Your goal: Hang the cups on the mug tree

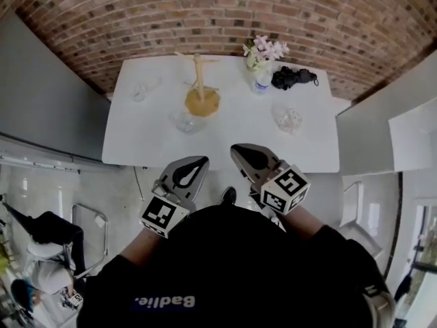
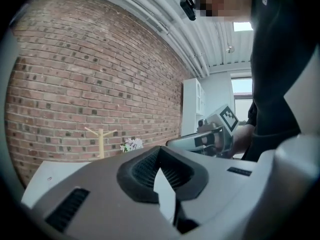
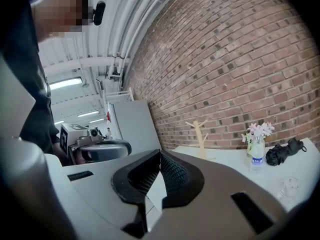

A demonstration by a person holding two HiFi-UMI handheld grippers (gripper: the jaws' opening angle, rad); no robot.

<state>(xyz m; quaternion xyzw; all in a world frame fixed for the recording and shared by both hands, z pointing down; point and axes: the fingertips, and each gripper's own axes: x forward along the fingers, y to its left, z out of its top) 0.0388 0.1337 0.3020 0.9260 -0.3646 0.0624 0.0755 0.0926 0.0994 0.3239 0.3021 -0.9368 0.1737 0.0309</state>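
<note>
The wooden mug tree (image 1: 198, 80) stands at the back middle of the white table (image 1: 225, 142) with no cup on its pegs. Three clear glass cups sit on the table: one at the left (image 1: 139, 92), one in front of the tree (image 1: 187, 121), one at the right (image 1: 287, 118). My left gripper (image 1: 202, 160) and right gripper (image 1: 234, 148) hover side by side at the table's near edge, both shut and empty. The left gripper view shows its closed jaws (image 2: 160, 149) and the tree (image 2: 101, 140) far off. The right gripper (image 3: 160, 154) also faces the tree (image 3: 200, 134).
A vase of pale flowers (image 1: 263, 52), a small bottle (image 1: 261, 82) and a black bundle (image 1: 293, 78) sit at the table's back right. A brick wall runs behind the table. Grey partitions flank both sides. A person crouches at the lower left (image 1: 48, 244).
</note>
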